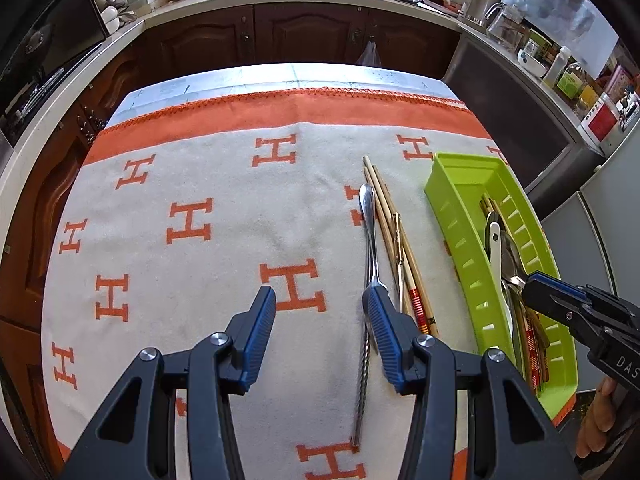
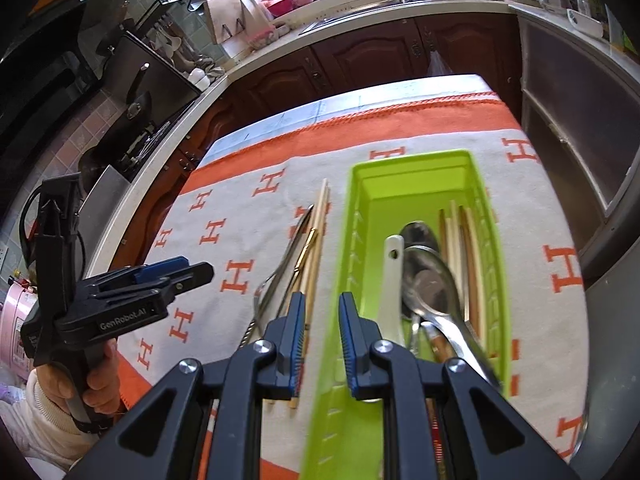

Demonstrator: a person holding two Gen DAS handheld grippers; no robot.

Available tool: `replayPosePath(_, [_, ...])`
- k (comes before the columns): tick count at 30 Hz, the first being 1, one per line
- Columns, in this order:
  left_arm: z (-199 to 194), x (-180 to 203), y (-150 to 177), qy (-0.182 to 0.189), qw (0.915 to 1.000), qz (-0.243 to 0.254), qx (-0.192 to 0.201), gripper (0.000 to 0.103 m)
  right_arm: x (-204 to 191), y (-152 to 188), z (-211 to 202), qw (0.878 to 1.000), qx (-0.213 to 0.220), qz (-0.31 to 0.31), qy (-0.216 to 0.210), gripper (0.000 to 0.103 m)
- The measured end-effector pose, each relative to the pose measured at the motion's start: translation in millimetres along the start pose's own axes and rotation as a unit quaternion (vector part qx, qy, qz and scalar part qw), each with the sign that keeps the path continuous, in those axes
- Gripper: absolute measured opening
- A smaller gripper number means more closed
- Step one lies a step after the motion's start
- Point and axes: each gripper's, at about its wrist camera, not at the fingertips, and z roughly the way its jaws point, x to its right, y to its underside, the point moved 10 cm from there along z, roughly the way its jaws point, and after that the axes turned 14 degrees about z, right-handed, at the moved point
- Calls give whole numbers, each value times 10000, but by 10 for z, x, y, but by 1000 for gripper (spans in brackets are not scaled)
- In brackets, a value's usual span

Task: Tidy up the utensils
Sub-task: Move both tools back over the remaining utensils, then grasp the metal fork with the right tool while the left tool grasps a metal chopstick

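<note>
The left gripper (image 1: 319, 312) hangs over the blanket (image 1: 224, 216) with its jaws wide, holding nothing, and a metal spoon (image 1: 369, 240) lies just inside its right finger at lower centre. Chopsticks (image 1: 386, 216) lie beside the spoon. The right gripper (image 2: 322, 320), partly open and empty, straddles the near wall of the green tray (image 2: 360, 208) (spoons and chopsticks already inside) at centre right.
</note>
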Motion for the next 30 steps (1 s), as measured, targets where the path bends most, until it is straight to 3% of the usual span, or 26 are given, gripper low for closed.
replayPosePath(10, [130,-15,381,-146,9995,103,-241,47,-250,183,261,9990,-383,40,-219,17])
replayPosePath(19, [158,-193,487,-320,9992,-23,-231,51,-448,244,595,9976,-647,125,-213,17])
replayPosePath(30, [176,-307,527,-210,9994,-159,-206,52,-539,295,1030,9953,-939,144,161,17])
